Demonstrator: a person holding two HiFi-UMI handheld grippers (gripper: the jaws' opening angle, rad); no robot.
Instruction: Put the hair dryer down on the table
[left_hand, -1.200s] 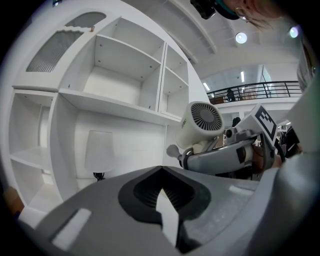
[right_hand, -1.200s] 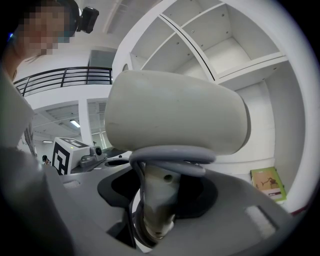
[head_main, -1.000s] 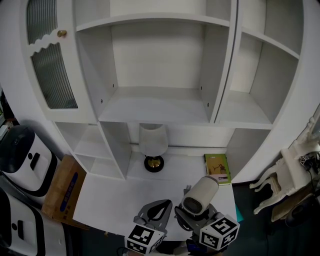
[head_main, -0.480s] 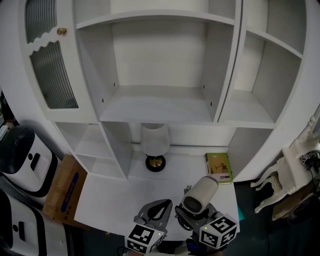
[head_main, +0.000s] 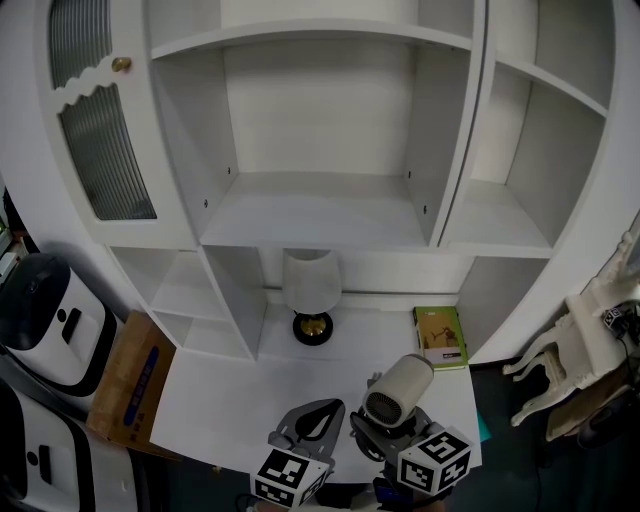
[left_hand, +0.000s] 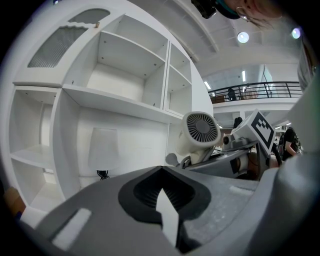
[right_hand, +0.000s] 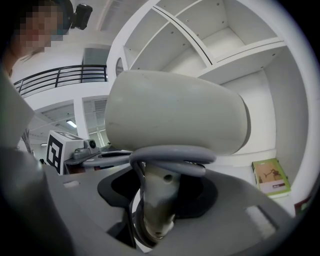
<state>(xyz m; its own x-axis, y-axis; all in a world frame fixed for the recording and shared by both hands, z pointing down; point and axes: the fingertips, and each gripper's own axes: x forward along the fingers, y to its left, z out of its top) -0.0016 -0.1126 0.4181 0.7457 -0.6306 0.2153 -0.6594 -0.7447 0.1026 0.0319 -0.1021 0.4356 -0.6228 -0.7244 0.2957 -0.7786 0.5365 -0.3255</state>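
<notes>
A cream hair dryer (head_main: 397, 391) with a grey cord wound round its handle stands upright in my right gripper (head_main: 385, 432), which is shut on the handle (right_hand: 157, 205) above the white table's (head_main: 230, 385) near right part. The right gripper view is filled by the dryer's barrel (right_hand: 175, 117). The left gripper view shows the dryer's rear grille (left_hand: 201, 128) to the right. My left gripper (head_main: 312, 420) hovers beside it at the table's front edge, shut with nothing between its jaws.
A white lamp on a black and gold base (head_main: 311, 288) stands at the back of the table under the cabinet shelves (head_main: 318, 210). A green book (head_main: 440, 337) lies at the back right. A cardboard box (head_main: 128, 385) and a white appliance (head_main: 45, 312) sit at the left.
The view has shifted very slightly; the grippers and the hair dryer stay where they were.
</notes>
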